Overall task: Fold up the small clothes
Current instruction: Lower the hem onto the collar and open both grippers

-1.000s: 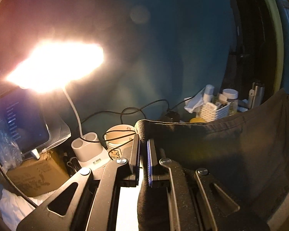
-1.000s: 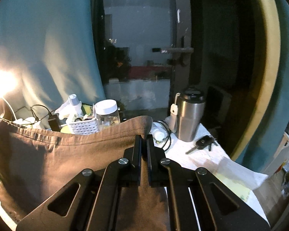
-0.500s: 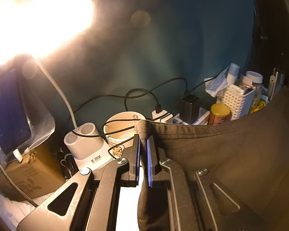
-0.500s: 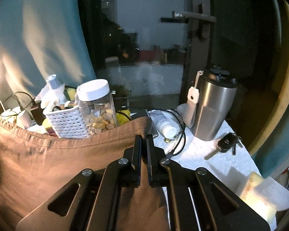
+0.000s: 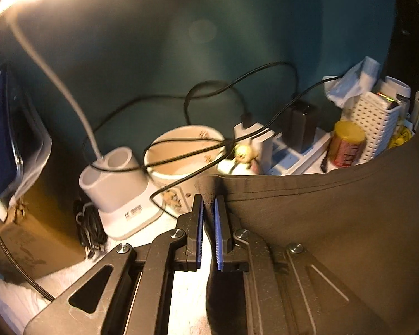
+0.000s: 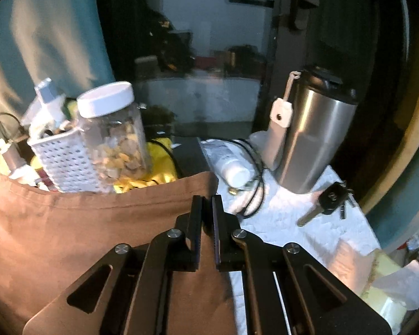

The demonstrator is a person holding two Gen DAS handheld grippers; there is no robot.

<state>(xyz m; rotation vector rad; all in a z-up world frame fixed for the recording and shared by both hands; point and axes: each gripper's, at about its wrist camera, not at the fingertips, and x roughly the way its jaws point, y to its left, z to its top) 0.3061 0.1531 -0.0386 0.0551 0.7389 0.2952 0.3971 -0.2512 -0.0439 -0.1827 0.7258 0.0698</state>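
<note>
A brown garment (image 5: 335, 223) hangs stretched between my two grippers, its hemmed top edge level. My left gripper (image 5: 208, 203) is shut on the garment's left top corner, which pokes out above the blue pads. My right gripper (image 6: 207, 203) is shut on the garment's right top corner (image 6: 201, 180); the cloth (image 6: 83, 237) spreads to the left and down from it. The garment's lower part is out of view.
Behind the garment stand a white lamp base (image 5: 117, 184), a paper bowl (image 5: 181, 156) crossed by black cables, a power strip (image 5: 290, 150), a yellow-lidded jar (image 5: 346, 148), a white basket (image 6: 64, 164), a snack jar (image 6: 114, 136), a steel tumbler (image 6: 310, 139) and keys (image 6: 329, 198).
Both grippers have tilted down and moved closer to the table clutter, still holding the garment's corners. The lamp's glare has slid to the top left edge of the left view.
</note>
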